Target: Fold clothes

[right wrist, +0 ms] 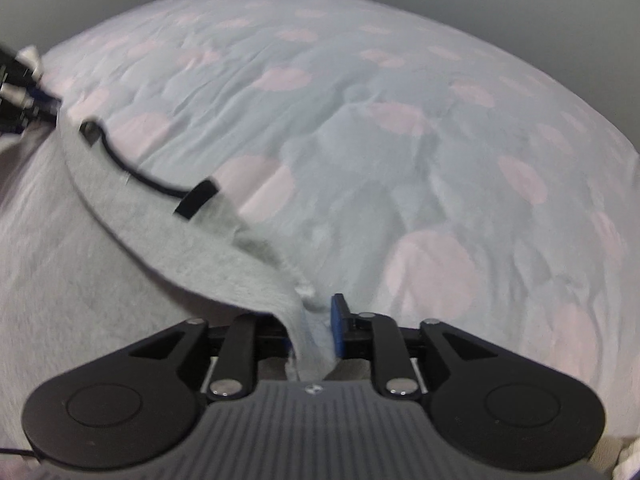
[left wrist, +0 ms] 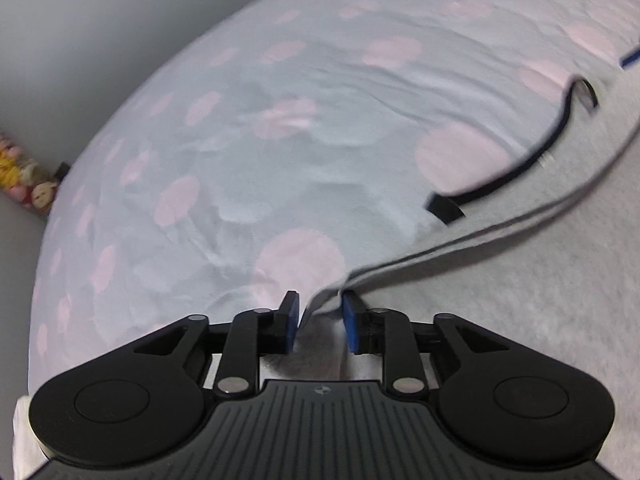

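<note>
Pink-dotted bedsheet (left wrist: 248, 128), grey wall (left wrist: 60, 40), grey garment (left wrist: 520, 300) between both narrowly parted grippers

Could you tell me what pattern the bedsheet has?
Pale blue bedsheet with pink dots, clearest in the right wrist view.

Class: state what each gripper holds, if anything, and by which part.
Nothing is gripped: the grey garment has its edge between the open pads of the left gripper and right gripper.

Ahead of both grippers the spotted bedsheet (left wrist: 248, 152) lies flat and open; only the grey garment (right wrist: 80, 240) with its black strap (right wrist: 136, 176) lies between them.
</note>
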`<action>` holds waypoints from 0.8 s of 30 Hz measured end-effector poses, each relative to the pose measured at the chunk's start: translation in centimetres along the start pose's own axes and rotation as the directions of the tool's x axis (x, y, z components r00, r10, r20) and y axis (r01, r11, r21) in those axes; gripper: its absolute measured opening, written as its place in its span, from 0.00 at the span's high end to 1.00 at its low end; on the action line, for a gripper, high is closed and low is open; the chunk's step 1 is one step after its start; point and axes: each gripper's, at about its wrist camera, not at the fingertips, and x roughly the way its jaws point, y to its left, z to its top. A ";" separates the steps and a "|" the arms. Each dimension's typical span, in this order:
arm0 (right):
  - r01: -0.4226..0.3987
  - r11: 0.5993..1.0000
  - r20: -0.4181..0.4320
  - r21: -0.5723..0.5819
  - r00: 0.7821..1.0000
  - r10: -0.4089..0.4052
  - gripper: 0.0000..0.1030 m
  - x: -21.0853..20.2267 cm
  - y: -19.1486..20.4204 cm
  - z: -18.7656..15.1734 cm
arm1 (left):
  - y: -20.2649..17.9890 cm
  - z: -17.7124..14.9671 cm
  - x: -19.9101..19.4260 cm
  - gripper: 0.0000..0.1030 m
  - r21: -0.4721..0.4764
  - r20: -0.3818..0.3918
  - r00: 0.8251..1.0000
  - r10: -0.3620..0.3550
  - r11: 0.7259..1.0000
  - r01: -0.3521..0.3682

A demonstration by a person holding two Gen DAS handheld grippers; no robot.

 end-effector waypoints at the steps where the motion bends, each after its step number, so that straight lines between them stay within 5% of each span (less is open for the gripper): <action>1: -0.001 0.999 0.015 0.036 1.000 0.000 0.70 -0.3 -0.4 -0.1 | 0.3 -0.1 -0.2 0.75 -0.026 0.004 1.000 0.008 1.000 -0.008; 8: 0.025 0.967 0.087 0.252 0.995 -0.048 0.61 -0.9 -3.1 -0.4 | 1.4 -0.5 -0.2 0.74 -0.107 -0.021 0.998 0.052 0.993 -0.054; 14: 0.040 0.958 0.099 0.286 0.993 -0.070 0.60 -1.0 -3.2 -0.2 | 1.6 -2.0 -1.9 0.72 -0.200 -0.009 0.997 0.080 0.976 -0.081; 18: 0.016 0.945 0.141 0.327 0.988 -0.065 0.46 -3.6 -2.2 -1.8 | 1.1 -4.7 -4.8 0.62 -0.299 0.018 0.997 0.078 0.952 -0.069; 24: -0.026 0.911 0.143 0.411 0.989 -0.036 0.45 -7.8 0.5 -6.2 | -0.5 -10.1 -10.1 0.61 -0.419 0.054 0.997 0.048 0.908 -0.021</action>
